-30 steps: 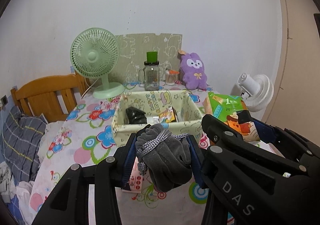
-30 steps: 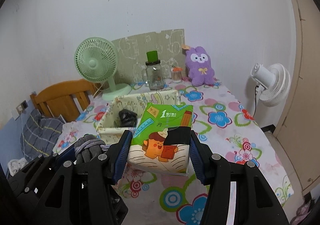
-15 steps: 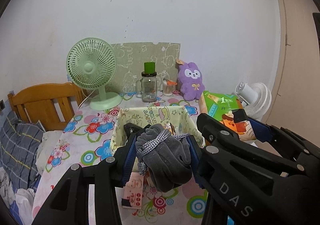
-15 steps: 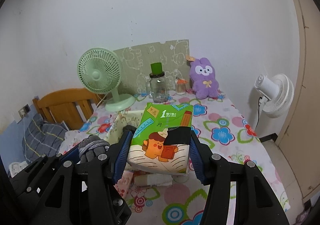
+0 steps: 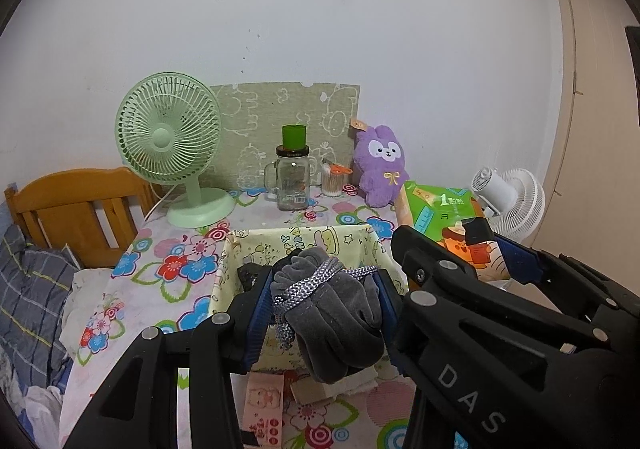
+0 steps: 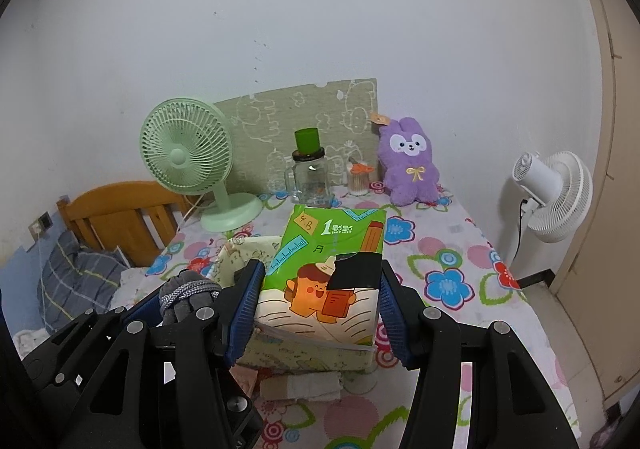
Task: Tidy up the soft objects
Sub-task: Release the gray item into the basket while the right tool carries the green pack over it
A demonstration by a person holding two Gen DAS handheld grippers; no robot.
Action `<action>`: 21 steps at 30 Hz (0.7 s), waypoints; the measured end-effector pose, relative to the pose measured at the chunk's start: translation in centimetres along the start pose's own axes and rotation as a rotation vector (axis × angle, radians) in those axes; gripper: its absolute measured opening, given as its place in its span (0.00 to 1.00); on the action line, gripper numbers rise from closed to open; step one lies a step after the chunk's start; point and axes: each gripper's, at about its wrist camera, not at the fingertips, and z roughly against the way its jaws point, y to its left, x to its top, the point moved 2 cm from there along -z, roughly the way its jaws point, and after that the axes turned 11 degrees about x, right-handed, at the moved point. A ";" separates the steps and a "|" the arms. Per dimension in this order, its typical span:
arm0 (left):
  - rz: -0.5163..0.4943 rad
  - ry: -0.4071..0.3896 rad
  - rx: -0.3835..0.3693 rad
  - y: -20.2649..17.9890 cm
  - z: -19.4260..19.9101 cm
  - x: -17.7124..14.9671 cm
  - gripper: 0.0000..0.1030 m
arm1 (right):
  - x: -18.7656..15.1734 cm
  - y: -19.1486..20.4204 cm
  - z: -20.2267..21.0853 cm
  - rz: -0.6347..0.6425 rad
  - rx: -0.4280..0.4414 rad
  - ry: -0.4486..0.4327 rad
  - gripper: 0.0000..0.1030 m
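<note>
My left gripper (image 5: 322, 303) is shut on a grey velvet pouch (image 5: 334, 313) with a braided cord, held just above the near wall of a yellow patterned fabric box (image 5: 228, 277). My right gripper (image 6: 318, 307) is shut on a green tissue pack (image 6: 326, 277) with a cartoon print, held over the same box (image 6: 240, 249). The pouch also shows in the right wrist view (image 6: 186, 295), to the left. The tissue pack also shows in the left wrist view (image 5: 448, 221), to the right. A purple plush rabbit (image 5: 382, 165) sits at the table's back.
A green desk fan (image 5: 170, 149), a glass mug jar (image 5: 292, 181) with a green cup on it and a toothpick holder (image 5: 334, 181) stand at the back. A white fan (image 6: 554, 193) stands right of the table. Small packets (image 5: 264, 405) lie before the box. A wooden headboard (image 5: 76, 205) is left.
Both grippers have moved forward and lower toward the fabric box, each still holding its item; the box now lies right under them.
</note>
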 end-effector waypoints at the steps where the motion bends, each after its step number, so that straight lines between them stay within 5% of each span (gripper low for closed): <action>1: 0.000 0.001 -0.001 0.0 -0.3 0.1 0.49 | 0.1 0.0 -0.2 0.001 0.000 0.000 0.57; 21: -0.017 -0.004 -0.009 -0.8 -5.3 2.2 0.49 | 2.3 -2.4 -5.3 -0.018 -0.024 -0.009 0.57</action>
